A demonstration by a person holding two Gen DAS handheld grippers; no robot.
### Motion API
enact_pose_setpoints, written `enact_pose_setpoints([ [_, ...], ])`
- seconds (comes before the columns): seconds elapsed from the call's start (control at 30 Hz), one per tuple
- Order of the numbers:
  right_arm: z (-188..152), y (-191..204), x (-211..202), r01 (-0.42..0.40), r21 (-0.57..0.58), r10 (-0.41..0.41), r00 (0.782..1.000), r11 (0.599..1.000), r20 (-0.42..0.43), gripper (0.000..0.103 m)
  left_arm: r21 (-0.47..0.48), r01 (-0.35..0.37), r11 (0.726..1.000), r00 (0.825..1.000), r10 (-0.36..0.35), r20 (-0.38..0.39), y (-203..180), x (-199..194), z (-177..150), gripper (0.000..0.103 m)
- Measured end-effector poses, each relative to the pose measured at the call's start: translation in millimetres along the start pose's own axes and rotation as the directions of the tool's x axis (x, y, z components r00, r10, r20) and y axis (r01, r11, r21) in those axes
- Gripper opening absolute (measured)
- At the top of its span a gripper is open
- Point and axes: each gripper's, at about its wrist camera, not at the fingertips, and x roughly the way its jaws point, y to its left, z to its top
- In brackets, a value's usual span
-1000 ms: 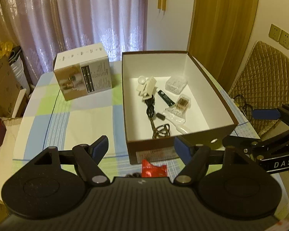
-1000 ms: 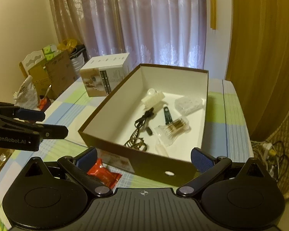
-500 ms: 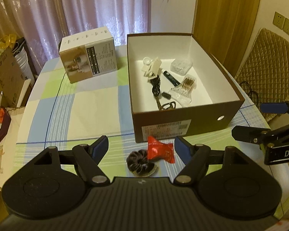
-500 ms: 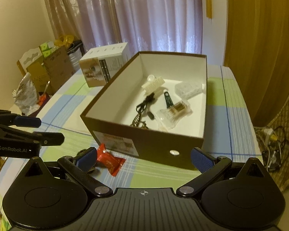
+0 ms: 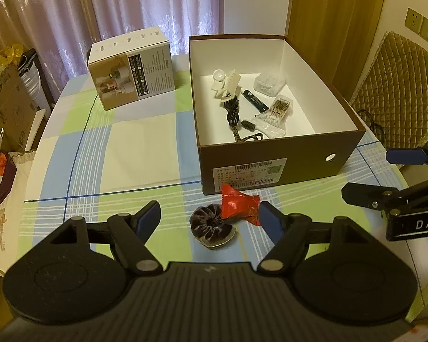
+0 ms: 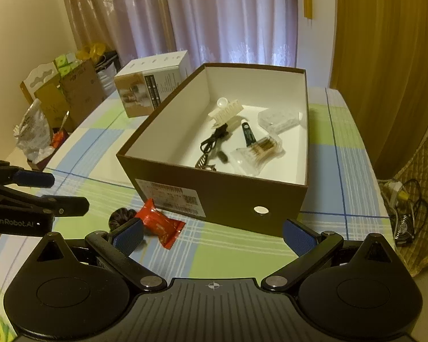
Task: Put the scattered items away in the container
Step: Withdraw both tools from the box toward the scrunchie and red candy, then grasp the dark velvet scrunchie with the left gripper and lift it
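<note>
Left gripper [image 5: 208, 216]: I hold it wide open and empty over the scrunchie [image 5: 213, 226], judged my next pick.
Scrunchie: on the cloth, touching the red packet [image 5: 240, 204]; its underside is hard to read.
Packet: just before the box [image 5: 276, 168], outside it.
Box: already holds small items; near wall hides some.
Right gripper [image 6: 212, 232]: spread open, empty, waiting beside the box.

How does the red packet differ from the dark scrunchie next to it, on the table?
The red packet is a flat, glossy wrapper with crimped ends; the dark scrunchie is a soft, ruffled ring. The packet lies closer to the brown box, the scrunchie closer to the left gripper. Both lie on the checked tablecloth, outside the box.
</note>
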Motion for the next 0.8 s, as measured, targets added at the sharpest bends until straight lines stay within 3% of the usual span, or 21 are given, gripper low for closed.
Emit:
enact_pose_setpoints([
  [0.43,-8.6,-1.8,19.8,0.018,0.029,-0.017,0.999,0.999,-0.034,0.101,0.015,0.023,1.000,0.999,-0.022,-0.035,8.2,21.5,-14.6,0.072],
  [0.8,-24.3,-7.3,44.5,0.037,0.042,-0.033,0.995,0.998,-0.091,0.101,0.103,0.055,0.993,0.998,-0.052,-0.030,7.3,45.4,-35.7,0.072],
])
